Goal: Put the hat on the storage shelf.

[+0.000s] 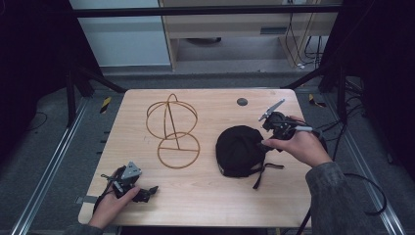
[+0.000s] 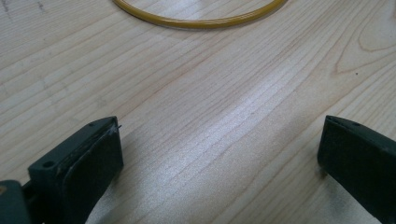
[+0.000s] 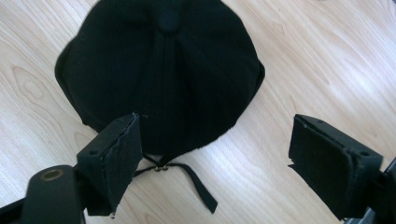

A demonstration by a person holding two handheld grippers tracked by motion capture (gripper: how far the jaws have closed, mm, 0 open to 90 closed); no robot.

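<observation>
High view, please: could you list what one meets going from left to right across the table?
Left tool → gold wire stand → black cap → right tool, held by the right hand.

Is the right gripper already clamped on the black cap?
No. The right gripper has its jaws spread wide above the black cap, with nothing between them.

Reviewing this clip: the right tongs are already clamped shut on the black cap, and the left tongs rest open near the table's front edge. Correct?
Not quite. The right tongs are open, jaws apart above the black cap, as the right gripper view shows. The left tongs are open near the front edge.
</observation>
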